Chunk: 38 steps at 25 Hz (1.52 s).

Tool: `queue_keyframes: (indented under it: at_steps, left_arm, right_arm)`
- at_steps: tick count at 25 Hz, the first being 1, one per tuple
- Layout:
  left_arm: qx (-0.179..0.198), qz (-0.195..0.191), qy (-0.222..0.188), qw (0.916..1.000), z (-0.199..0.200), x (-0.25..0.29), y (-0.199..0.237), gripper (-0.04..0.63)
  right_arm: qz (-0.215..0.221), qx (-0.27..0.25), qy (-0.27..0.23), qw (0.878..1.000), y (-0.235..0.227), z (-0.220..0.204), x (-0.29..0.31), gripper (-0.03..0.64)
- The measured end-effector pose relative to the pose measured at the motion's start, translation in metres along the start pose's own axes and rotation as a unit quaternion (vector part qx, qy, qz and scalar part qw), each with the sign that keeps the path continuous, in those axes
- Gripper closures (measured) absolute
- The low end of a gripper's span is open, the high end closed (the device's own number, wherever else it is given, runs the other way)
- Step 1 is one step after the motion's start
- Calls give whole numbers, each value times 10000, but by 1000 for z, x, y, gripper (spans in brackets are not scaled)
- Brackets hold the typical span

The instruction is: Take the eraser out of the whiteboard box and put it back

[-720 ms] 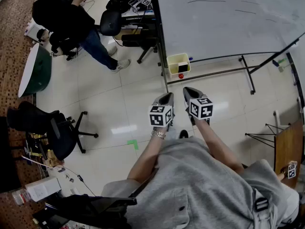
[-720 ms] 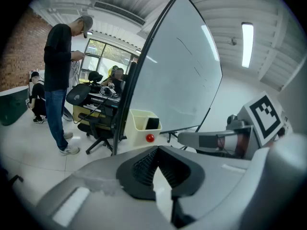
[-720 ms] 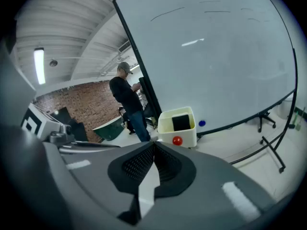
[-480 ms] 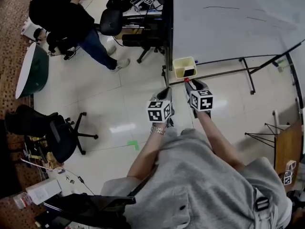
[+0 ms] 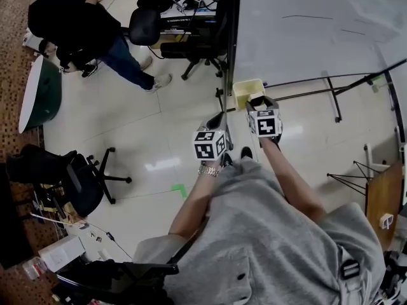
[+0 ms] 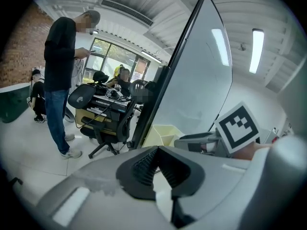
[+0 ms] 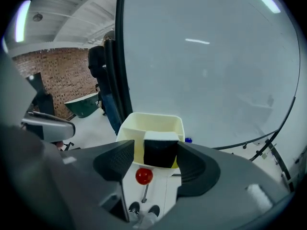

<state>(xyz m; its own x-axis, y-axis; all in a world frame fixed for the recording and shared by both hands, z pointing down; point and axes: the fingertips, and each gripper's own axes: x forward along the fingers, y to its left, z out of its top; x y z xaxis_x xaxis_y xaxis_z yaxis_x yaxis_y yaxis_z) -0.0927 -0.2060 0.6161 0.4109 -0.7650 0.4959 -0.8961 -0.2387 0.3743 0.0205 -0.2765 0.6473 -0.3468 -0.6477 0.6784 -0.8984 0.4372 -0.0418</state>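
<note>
The eraser (image 7: 160, 150) stands upright in the front compartment of the yellow whiteboard box (image 7: 153, 121), long axis vertical, white face up and black side toward the right gripper (image 7: 156, 153). It lines up with the gap between that gripper's jaws, which are spread wide and not pressing on it. Its base is hidden, and whether the right jaw touches it cannot be told. The box hangs at the lower edge of the whiteboard (image 7: 206, 71), with a red ball (image 7: 144, 176) just below. The left gripper (image 6: 156, 159) is beside the right one, jaws together and empty
</note>
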Motion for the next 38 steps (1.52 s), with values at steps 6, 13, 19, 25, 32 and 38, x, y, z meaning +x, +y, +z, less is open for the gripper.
queue_keyframes:
  at_steps: [6, 13, 19, 25, 32, 38]
  left_arm:
    - [-71, 178, -13, 9998, 7, 8, 12, 591]
    - [-21, 152, 2, 9999, 10, 17, 3, 591]
    - [-22, 187, -21, 9998, 12, 17, 0, 591]
    - [-38, 198, -27, 9998, 10, 18, -2, 591]
    - [-47, 191, 4, 9998, 8, 20, -6, 591]
    - [-54, 206, -4, 9998, 9, 21, -6, 591]
  right_arm:
    - [-179, -207, 37, 9996, -7, 7, 0, 327]
    - [-10, -280, 144, 9995, -1, 11, 13, 327]
    - [-237, -647, 232, 9974, -3, 11, 10, 331]
    - [-151, -639, 321, 9973, -1, 9, 12, 301]
    - [-176, -909, 394, 9949, 4, 4, 19, 311]
    - [61, -987, 317, 9946, 4, 11, 14, 341]
